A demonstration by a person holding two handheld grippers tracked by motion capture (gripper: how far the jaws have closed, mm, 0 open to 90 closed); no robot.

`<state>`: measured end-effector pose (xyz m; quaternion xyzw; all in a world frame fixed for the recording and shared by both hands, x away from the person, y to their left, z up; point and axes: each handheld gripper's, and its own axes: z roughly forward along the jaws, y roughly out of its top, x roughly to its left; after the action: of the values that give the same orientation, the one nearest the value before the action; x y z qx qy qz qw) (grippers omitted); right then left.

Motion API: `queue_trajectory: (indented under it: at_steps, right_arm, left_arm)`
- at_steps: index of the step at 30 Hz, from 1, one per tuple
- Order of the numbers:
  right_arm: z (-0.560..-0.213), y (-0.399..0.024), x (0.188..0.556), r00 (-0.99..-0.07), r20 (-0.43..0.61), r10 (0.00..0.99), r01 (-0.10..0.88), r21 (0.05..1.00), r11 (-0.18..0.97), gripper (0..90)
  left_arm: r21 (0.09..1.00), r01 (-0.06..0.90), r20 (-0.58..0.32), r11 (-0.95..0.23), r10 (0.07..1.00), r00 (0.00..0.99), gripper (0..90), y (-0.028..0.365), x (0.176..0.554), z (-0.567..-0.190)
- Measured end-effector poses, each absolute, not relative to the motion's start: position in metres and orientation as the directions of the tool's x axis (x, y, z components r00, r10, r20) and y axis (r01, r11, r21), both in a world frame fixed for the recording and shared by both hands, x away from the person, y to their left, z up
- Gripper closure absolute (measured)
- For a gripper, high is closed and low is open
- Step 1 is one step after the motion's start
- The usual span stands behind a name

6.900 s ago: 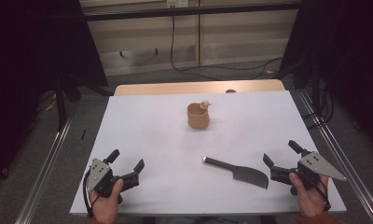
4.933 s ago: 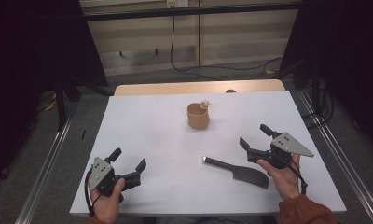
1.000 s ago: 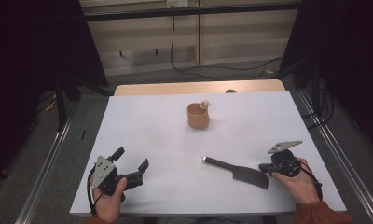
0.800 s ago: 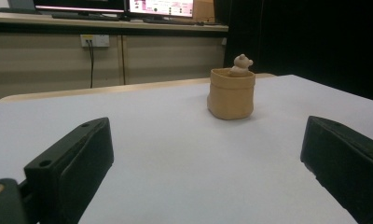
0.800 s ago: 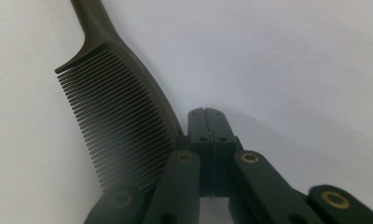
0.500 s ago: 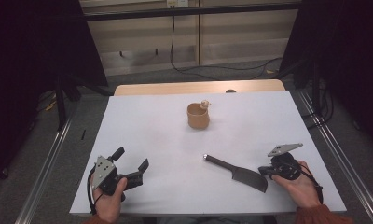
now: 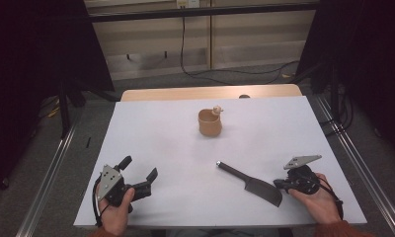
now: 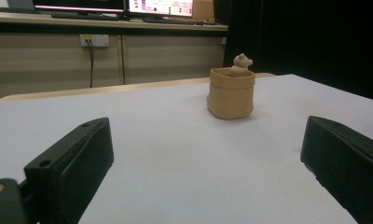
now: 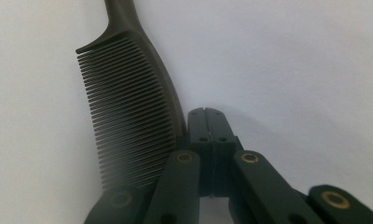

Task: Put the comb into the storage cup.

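Resting on the desk (image 7: 161, 128), your left claw (image 7: 136, 174) gapes wide; your right claw (image 9: 206, 122) is pressed together beside the comb (image 9: 128, 107).

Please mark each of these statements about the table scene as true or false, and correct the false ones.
1. The dark object lying near the right gripper is a knife. False: the right gripper view shows fine teeth, so it is a comb with a handle.
2. The left gripper has its jaws wide apart with nothing between them. True.
3. The right gripper's jaws are spread open around the comb. False: they are pressed together, beside the comb's spine.
4. A small figure peeks over the rim of the tan pot. True.
5. The tan pot lies tipped on its side. False: it stands upright on the white table.
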<state>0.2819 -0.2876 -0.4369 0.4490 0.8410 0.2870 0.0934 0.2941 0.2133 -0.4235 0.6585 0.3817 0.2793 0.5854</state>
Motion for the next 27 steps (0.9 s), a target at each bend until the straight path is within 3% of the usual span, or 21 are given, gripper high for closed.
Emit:
queue_trajectory:
  at_steps: [27]
  right_arm:
    - [-0.4383,-0.2892,0.2766,-0.581,0.122,0.805,0.698,0.583,0.415,90.0]
  left_arm:
    - [0.983,0.182,-0.078,-0.030,0.828,0.555,2.5,0.2137,0.2950,-0.4241]
